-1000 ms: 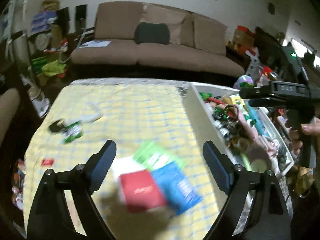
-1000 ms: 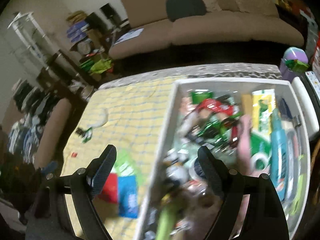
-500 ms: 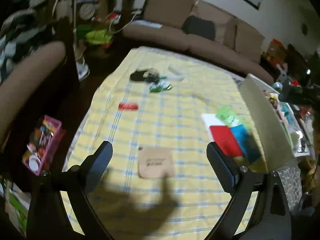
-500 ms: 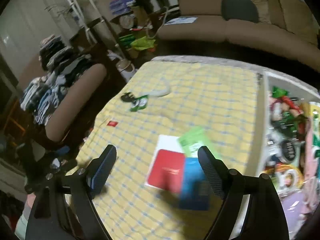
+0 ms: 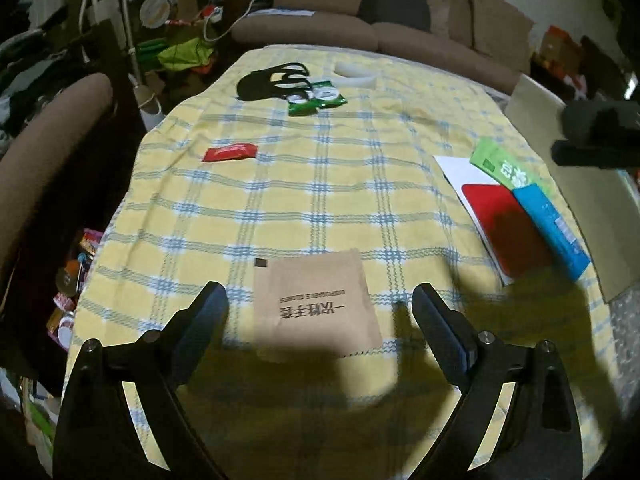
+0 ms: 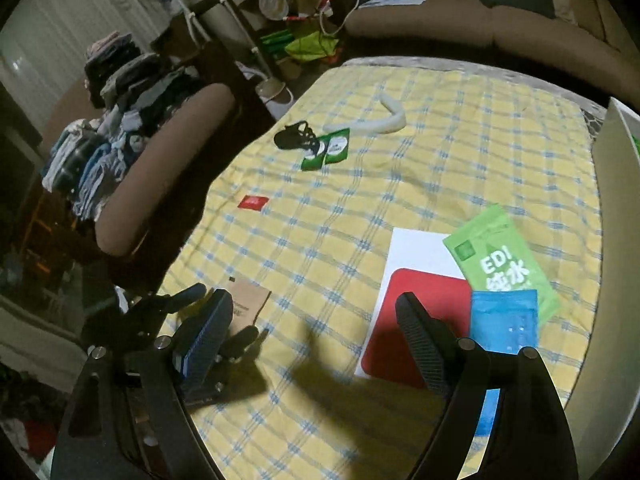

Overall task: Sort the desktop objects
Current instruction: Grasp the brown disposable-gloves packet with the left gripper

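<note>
Left tool (image 5: 320, 300) is hovering wide, nothing between the jaws; its jaws have just been closing a touch from their widest. It's framing the brown packet (image 5: 318, 304) lying flat on the bench (image 5: 320, 184) near the front edge, under the tool's shadow. Right tool (image 6: 314, 312) is also standing wide and empty, pointing at the bench between the brown packet (image 6: 248, 304) and the stack on the right: white sheet (image 6: 416, 256) with red card (image 6: 420, 312) on it, green pouch (image 6: 500, 260) and blue pouch (image 6: 504, 320) overlapping its far side.

Looks like the left tool is lining up for the brown packet as next item to sort.

Handling, judging by looks:
- Packet is thin paper, light, floppy, flat against the cloth. No edge standing proud, so a top-down pinch is likely sliding off or bunching the cloth.
- Best bet is taking it by one side edge or corner, one finger scraping under, or nudging it to the bench edge first.
- Paper should be giving decent friction; not fragile, but creasing easily.
- Cloth is soft and loose, so there's a risk of grabbing fabric with the packet.

Other items well apart at the far end: red sachet (image 5: 230, 152), green sachets (image 5: 318, 98), black item (image 5: 272, 80), white curved piece (image 5: 356, 76).
</note>
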The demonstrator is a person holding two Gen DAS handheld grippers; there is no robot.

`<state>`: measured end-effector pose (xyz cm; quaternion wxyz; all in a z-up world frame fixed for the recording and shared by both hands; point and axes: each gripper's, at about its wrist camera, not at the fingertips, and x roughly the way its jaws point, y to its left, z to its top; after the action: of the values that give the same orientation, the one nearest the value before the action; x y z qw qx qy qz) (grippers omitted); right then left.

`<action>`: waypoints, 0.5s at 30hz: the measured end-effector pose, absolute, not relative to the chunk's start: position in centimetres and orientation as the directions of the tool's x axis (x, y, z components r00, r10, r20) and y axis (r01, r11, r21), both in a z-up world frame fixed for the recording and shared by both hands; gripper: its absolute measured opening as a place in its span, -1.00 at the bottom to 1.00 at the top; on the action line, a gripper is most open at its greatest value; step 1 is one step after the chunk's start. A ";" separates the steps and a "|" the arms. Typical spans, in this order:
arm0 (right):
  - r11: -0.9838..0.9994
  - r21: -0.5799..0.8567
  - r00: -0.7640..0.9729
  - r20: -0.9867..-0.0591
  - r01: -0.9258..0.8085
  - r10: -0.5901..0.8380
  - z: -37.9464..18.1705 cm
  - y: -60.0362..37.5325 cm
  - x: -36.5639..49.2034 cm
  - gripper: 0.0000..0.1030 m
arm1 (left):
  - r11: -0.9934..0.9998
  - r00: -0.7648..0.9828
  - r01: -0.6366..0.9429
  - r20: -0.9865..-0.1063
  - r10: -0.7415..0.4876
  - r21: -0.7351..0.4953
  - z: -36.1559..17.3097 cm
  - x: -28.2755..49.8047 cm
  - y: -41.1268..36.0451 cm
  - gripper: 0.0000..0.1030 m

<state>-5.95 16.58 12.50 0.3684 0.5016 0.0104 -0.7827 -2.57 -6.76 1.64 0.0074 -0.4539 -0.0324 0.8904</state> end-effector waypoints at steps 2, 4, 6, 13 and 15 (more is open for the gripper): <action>-0.733 0.338 -0.228 -0.801 0.590 -0.553 11.9 16.0 -6.2 0.66 | -1.000 -0.578 0.006 -0.815 0.019 -0.027 1.0 -2.8 -6.4 0.17; -0.735 0.331 -0.227 -0.806 0.592 -0.546 11.3 15.4 -6.5 0.66 | -0.999 -0.585 -0.006 -0.810 0.031 -0.034 0.6 -2.8 -6.4 -0.12; -0.734 0.333 -0.223 -0.808 0.592 -0.546 10.8 14.6 -6.8 0.66 | -0.998 -0.593 0.003 -0.804 0.046 -0.058 0.7 -2.8 -6.9 -0.27; -0.717 0.346 -0.219 -0.794 0.605 -0.567 9.7 11.1 -8.4 0.66 | -0.982 -0.636 0.039 -0.763 0.118 -0.185 2.1 -1.6 -10.3 -0.28; -0.705 0.369 -0.208 -0.782 0.605 -0.588 9.4 9.4 -9.2 0.66 | -0.977 -0.647 0.045 -0.751 0.129 -0.206 2.8 -1.0 -11.2 -0.28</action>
<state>-9.24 9.41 9.40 0.3837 0.4987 0.0086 -0.7772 -1.03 -11.23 2.81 0.0234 -0.4193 -0.1035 0.9016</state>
